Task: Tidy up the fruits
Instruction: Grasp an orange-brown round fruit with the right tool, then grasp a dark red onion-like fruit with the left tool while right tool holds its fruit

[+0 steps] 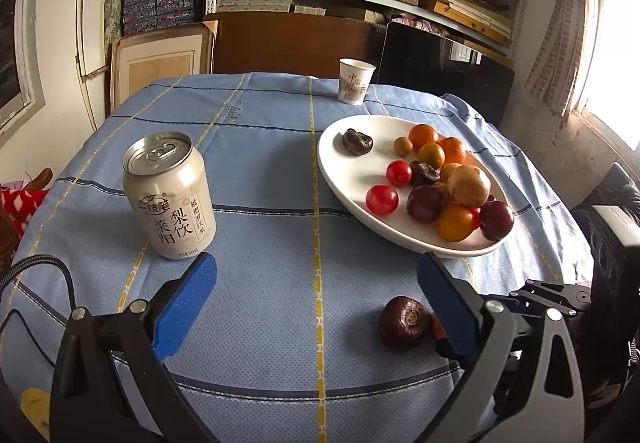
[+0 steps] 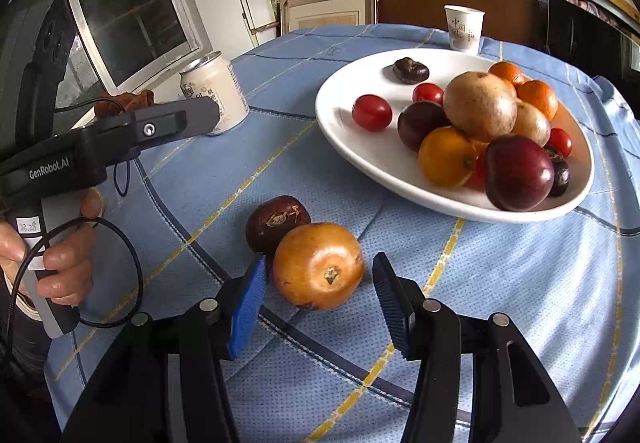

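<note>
From my left wrist view, the drink can (image 1: 170,195) stands upright at the far left of the surface (image 1: 272,171), which is draped in a blue checked cloth, just beyond my left blue finger pad. My left fingers (image 1: 316,295) are spread wide apart and hold nothing, with bare cloth between them. Toward the right, a dark brown fruit (image 1: 405,322) lies on the cloth just inside my right pad, apart from it, with a sliver of orange showing behind. Farther back and to the right sits the white plate (image 1: 352,171), heaped with oranges, red tomatoes and dark plums, one dark piece lying alone near its far rim. A paper cup (image 1: 356,81) stands upright beyond the plate. In my right wrist view, my left hand (image 2: 60,263) grips the other tool's handle at the far left, the can (image 2: 216,97) behind it. Next comes the same dark brown fruit (image 2: 276,221), touching the orange fruit (image 2: 319,265) just to its right. That orange fruit lies on the cloth between my right fingers (image 2: 320,283), which stand open on either side of it with a gap at each pad. The plate (image 2: 360,147) rests further right and back, well apart from the two loose fruits, and the cup (image 2: 464,29) stands behind it.
</note>
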`<act>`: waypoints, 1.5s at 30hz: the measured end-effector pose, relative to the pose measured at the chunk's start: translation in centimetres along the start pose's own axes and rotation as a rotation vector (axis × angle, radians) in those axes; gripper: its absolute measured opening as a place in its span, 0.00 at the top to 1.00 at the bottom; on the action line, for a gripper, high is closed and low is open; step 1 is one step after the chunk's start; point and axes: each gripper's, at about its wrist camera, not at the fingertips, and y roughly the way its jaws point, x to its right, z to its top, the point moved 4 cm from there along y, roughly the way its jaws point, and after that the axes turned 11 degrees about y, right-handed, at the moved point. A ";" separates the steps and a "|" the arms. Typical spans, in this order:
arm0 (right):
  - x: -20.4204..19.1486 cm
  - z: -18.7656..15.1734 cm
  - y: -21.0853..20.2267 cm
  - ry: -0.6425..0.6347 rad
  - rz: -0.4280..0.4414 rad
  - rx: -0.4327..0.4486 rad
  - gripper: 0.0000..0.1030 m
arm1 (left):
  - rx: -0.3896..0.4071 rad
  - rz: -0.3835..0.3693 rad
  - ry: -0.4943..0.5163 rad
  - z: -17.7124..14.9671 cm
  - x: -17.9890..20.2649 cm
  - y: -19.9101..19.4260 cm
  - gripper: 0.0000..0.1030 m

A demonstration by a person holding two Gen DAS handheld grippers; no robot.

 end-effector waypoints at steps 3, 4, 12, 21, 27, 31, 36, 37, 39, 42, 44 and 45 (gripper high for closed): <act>0.2 0.1 0.1 0.021 0.009 -0.004 0.57 | -0.003 -0.002 0.001 0.0 0.0 0.0 0.04; 0.4 0.2 0.0 0.031 0.016 -0.001 0.57 | -0.005 -0.001 0.002 -0.1 0.0 0.1 0.04; 2.2 0.6 -5.2 0.127 0.050 0.132 0.57 | -0.016 -0.010 0.038 -0.2 1.0 0.4 0.04; 6.0 0.1 -8.3 0.251 0.033 0.223 0.57 | -0.070 -0.082 0.213 -1.4 5.3 2.1 0.04; 5.1 -0.3 -8.3 0.219 0.053 0.206 0.57 | -0.119 -0.096 0.334 -2.6 7.7 3.1 0.04; 4.9 -0.5 -8.1 0.212 0.052 0.201 0.57 | -0.163 -0.105 0.318 -2.8 7.3 4.3 0.25; 4.8 -0.6 -8.0 0.210 0.045 0.197 0.57 | -0.190 -0.110 0.316 -3.1 7.3 5.0 0.29; 4.7 -0.7 -8.1 0.209 0.046 0.197 0.57 | -0.188 -0.109 0.316 -3.1 7.2 5.0 0.29; 4.7 -0.6 -8.0 0.205 0.046 0.195 0.57 | -0.190 -0.108 0.315 -3.1 7.2 5.0 0.30; 4.6 -0.7 -8.0 0.205 0.042 0.192 0.57 | -0.196 -0.125 0.318 -3.2 7.3 5.2 0.39; 4.7 -0.8 -8.0 0.207 0.043 0.191 0.57 | -0.193 -0.124 0.330 -3.2 7.6 5.1 0.41; 4.7 -0.8 -8.0 0.208 0.044 0.191 0.57 | -0.194 -0.125 0.335 -3.3 7.6 5.1 0.43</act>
